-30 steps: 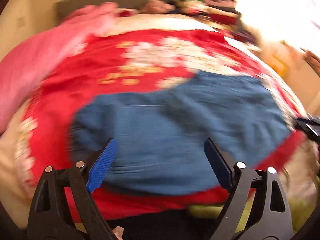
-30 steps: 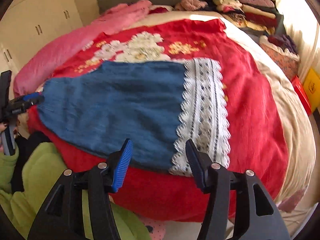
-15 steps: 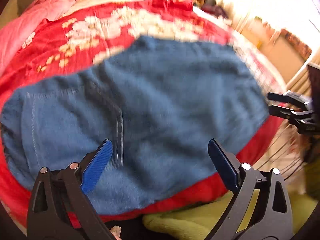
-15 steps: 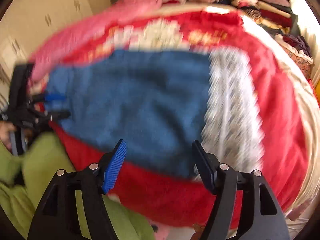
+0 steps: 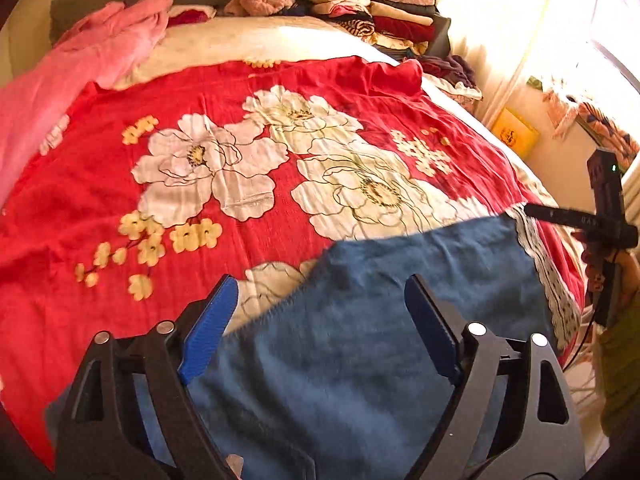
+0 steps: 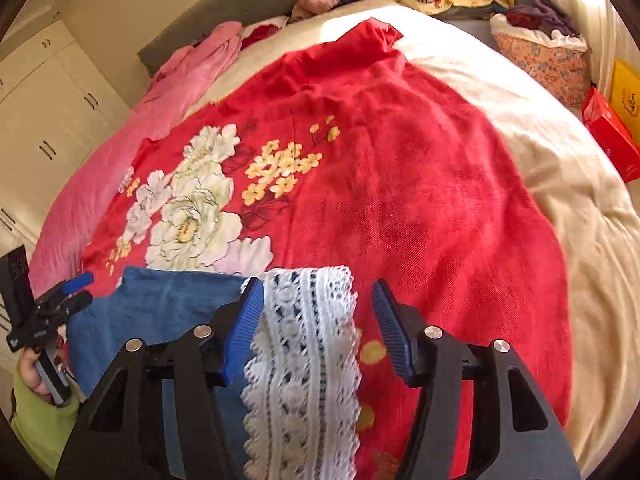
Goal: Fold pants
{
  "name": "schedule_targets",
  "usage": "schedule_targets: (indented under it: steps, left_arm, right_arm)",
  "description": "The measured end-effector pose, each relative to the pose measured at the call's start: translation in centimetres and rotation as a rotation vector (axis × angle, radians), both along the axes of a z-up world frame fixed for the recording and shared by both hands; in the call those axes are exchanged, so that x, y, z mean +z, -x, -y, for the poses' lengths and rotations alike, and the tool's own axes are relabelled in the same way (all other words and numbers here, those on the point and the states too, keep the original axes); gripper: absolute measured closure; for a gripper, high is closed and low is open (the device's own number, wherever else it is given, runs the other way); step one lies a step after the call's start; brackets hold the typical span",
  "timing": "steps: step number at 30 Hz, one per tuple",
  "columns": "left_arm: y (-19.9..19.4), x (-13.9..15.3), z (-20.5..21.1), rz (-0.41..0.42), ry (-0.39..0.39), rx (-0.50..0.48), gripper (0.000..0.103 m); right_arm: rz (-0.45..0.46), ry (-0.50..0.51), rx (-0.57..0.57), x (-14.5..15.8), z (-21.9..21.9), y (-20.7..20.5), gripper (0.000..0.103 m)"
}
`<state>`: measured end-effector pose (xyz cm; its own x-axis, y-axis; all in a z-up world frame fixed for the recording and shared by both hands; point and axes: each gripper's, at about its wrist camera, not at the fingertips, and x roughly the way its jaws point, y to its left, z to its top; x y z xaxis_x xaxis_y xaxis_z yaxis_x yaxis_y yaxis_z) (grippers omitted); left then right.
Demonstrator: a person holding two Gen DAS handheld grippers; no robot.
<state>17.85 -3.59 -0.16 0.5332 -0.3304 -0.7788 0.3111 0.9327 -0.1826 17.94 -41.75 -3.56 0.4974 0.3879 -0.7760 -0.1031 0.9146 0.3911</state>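
Note:
Blue denim pants with a white lace hem lie flat on a red flowered blanket near the bed's front edge. My left gripper hangs over the pants' left part, its jaws closing, denim below and between them with no pad pressing. My right gripper straddles the lace hem, jaws also closing, with a gap still showing on the right side. Each view catches the other gripper at its edge: the right gripper and the left gripper. The denim runs leftward from the lace.
A pink blanket lies at the far left, and stacked folded clothes sit at the headboard. A cream duvet borders the red blanket on the right. A flowered basket and red box stand beside the bed. A green sleeve shows.
Both grippers have swept sideways over the pants: the left now sits over the far left edge of the denim, the right over the lace hem. Both pairs of jaws have narrowed.

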Motion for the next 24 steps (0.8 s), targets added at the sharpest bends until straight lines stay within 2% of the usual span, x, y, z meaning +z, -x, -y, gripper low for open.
schedule_targets:
  steps: [1, 3, 5, 8, 9, 10, 11, 12, 15, 16, 21, 24]
  left_arm:
    - [-0.9, -0.7, -0.1, -0.018, 0.014, 0.005, 0.026]
    - [-1.7, -1.7, 0.2, -0.049, 0.028, -0.010, 0.026]
    - [-2.4, -2.9, 0.7, -0.079, 0.051, -0.034, 0.026]
    - [-2.6, -4.8, 1.3, -0.107, 0.061, -0.059, 0.028]
    - [-2.5, -5.1, 1.5, -0.098, 0.047, -0.066, 0.044]
    - [-2.4, -5.1, 1.7, -0.087, 0.035, -0.077, 0.070]
    - [-2.4, -4.9, 1.7, -0.093, 0.057, -0.095, 0.086]
    - [-2.4, -4.6, 1.7, -0.104, 0.096, -0.107, 0.098]
    - [-1.9, -2.6, 2.0, -0.011, 0.060, -0.104, 0.098]
    - [-1.7, -2.0, 2.3, 0.025, 0.041, -0.110, 0.098]
    - [-2.1, -3.5, 3.3, 0.032, -0.046, -0.105, 0.096]
    - [-2.3, -4.6, 3.3, 0.021, -0.073, -0.094, 0.089]
  right_arm:
    - [-0.014, -0.002, 0.009, -0.5, 0.0, -0.2, 0.048]
    - [-0.024, 0.006, 0.030, -1.4, -0.6, -0.5, 0.057]
    - [-0.007, 0.020, 0.046, -1.6, -1.2, -0.1, 0.064]
    - [0.025, 0.028, 0.079, -1.2, -1.8, 0.7, 0.079]
    - [0.042, 0.037, 0.094, -0.8, -2.1, 1.0, 0.083]
    - [0.063, 0.051, 0.101, -0.3, -2.3, 1.3, 0.084]
    - [0.087, 0.062, 0.107, 0.3, -2.5, 1.5, 0.086]
    - [0.120, 0.081, 0.103, 1.2, -2.6, 1.8, 0.086]
    - [0.203, 0.122, 0.099, 3.3, -2.4, 1.6, 0.087]
    - [0.204, 0.148, 0.096, 3.3, -2.5, 1.2, 0.087]
    - [0.104, 0.256, 0.106, -0.1, -3.5, -0.7, 0.086]
    - [0.104, 0.277, 0.101, -1.1, -3.8, -0.8, 0.084]
